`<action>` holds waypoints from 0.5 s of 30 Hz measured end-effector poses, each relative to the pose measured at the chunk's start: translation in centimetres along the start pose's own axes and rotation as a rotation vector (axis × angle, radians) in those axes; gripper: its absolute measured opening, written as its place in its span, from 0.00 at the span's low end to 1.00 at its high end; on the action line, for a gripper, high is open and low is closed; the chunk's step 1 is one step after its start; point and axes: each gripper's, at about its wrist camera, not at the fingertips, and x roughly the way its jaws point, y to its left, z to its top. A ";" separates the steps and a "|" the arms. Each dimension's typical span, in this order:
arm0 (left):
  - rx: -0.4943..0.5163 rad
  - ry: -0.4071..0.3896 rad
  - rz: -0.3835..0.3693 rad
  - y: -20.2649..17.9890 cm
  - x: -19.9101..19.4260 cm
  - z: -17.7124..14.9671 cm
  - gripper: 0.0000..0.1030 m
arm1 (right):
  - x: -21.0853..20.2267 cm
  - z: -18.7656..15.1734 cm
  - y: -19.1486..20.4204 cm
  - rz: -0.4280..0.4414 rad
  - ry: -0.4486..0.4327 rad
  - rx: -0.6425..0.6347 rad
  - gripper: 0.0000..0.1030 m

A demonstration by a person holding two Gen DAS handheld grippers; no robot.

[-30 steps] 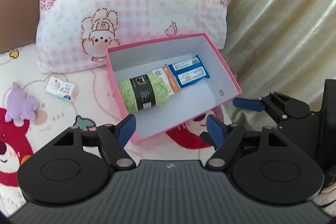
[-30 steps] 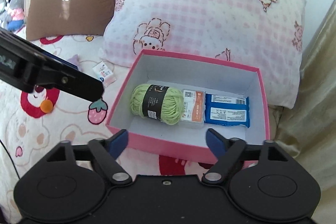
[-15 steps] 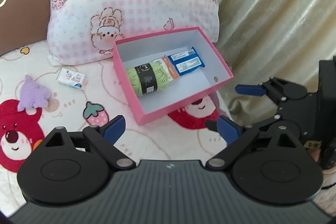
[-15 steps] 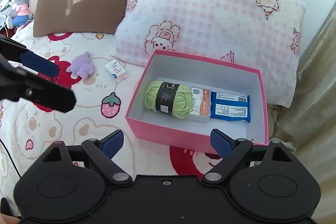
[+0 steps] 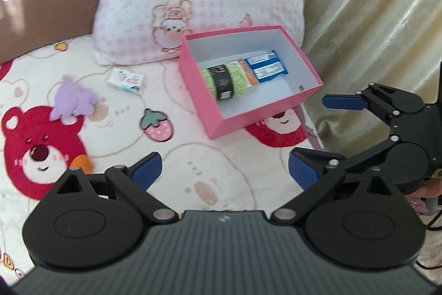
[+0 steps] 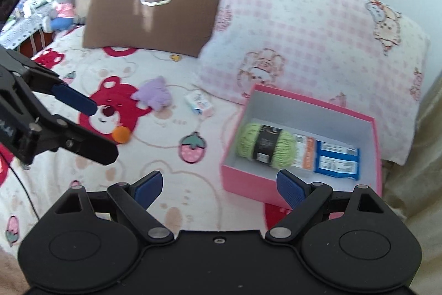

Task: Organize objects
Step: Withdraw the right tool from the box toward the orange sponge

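Left gripper (image 5: 225,170) opening wide, nothing between jaws. Right gripper (image 6: 218,184) wide apart, empty. Pink box (image 6: 248,179) on bed holds green yarn (image 6: 265,147), blue packet (image 6: 337,163).

A: Ahead of the left gripper, what's the pink box (image 5: 257,115)?
B: Matt card. The green yarn (image 5: 225,79) inside looks fuzzy.
A: And beneath?
B: Soft printed fleece blanket (image 5: 193,156); shiny gold curtain (image 5: 373,32) at right.
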 end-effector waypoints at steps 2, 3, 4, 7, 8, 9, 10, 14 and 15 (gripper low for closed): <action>-0.014 0.000 0.011 1.0 -0.5 -0.5 0.96 | -0.1 0.2 0.6 0.031 -0.010 -0.002 0.89; -0.028 -0.001 0.022 1.6 -0.7 -0.8 0.96 | 0.0 0.4 1.1 0.044 -0.011 -0.008 0.89; -0.040 -0.005 0.032 2.0 -0.9 -1.0 0.96 | 0.1 0.5 1.4 0.053 -0.014 -0.014 0.89; -0.063 -0.004 0.061 3.4 -1.2 -1.8 0.96 | 0.6 0.8 2.8 0.080 -0.019 -0.045 0.89; -0.062 -0.004 0.060 3.8 -1.3 -2.0 0.96 | 0.8 0.9 3.3 0.089 -0.019 -0.059 0.89; -0.064 -0.002 0.063 4.2 -1.3 -2.2 0.96 | 1.1 0.9 3.8 0.096 -0.021 -0.074 0.89; -0.075 -0.003 0.073 4.7 -1.4 -2.4 0.96 | 1.3 1.0 4.2 0.101 -0.024 -0.088 0.89; -0.107 -0.006 0.098 6.7 -1.1 -3.1 0.96 | 2.8 1.3 5.6 0.136 -0.023 -0.119 0.89; -0.118 -0.004 0.102 7.3 -0.9 -3.3 0.96 | 3.4 1.3 5.9 0.146 -0.025 -0.120 0.89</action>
